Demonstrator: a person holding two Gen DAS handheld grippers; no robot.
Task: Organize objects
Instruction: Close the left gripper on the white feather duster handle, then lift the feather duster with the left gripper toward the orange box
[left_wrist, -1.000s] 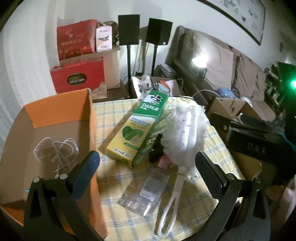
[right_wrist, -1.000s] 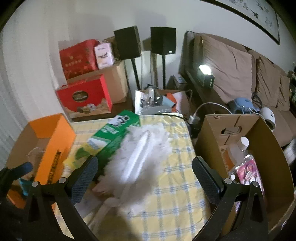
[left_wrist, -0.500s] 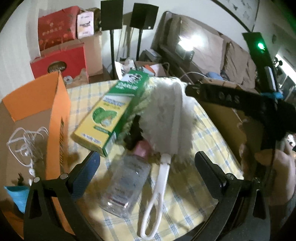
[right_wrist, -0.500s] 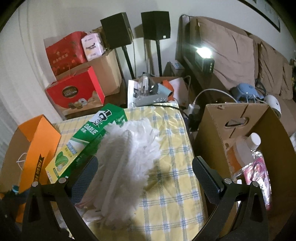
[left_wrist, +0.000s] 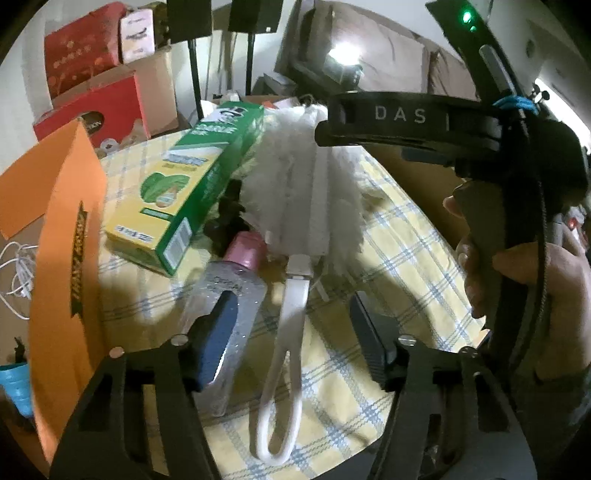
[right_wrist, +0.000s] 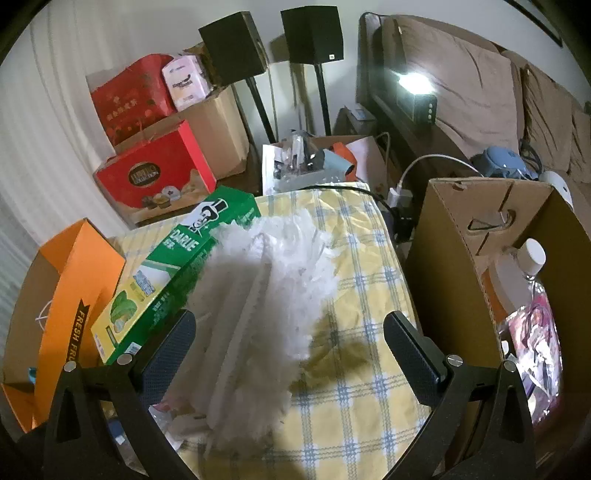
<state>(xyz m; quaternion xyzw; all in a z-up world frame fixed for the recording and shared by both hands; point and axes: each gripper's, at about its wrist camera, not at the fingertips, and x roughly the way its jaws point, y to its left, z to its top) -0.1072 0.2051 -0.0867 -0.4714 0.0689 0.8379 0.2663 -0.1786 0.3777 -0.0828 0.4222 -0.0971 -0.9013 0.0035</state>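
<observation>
A white fluffy duster (left_wrist: 306, 177) lies on the yellow checked cloth (left_wrist: 406, 251), its loop handle (left_wrist: 284, 332) pointing towards me. Beside the handle lies a clear bottle with a pink cap (left_wrist: 236, 288), and a green toothpaste box (left_wrist: 184, 184) rests against the duster. My left gripper (left_wrist: 293, 338) is low over the cloth with its jaws closing. The handle and the bottle's edge lie between the pads, which press on neither. My right gripper (right_wrist: 290, 354) hangs open above the duster's head (right_wrist: 266, 288). A hand (left_wrist: 517, 280) holds it.
An orange box (left_wrist: 66, 240) at the left holds a white cable (left_wrist: 18, 266). A brown cardboard box (right_wrist: 461, 258) at the right holds a white-capped bottle (right_wrist: 524, 273). Red gift boxes (right_wrist: 155, 177), speaker stands and a sofa stand behind the table.
My left gripper has dropped closer to the bottle and the duster handle, and its jaws have narrowed. My right gripper has sunk a little and come into the left view, over the duster.
</observation>
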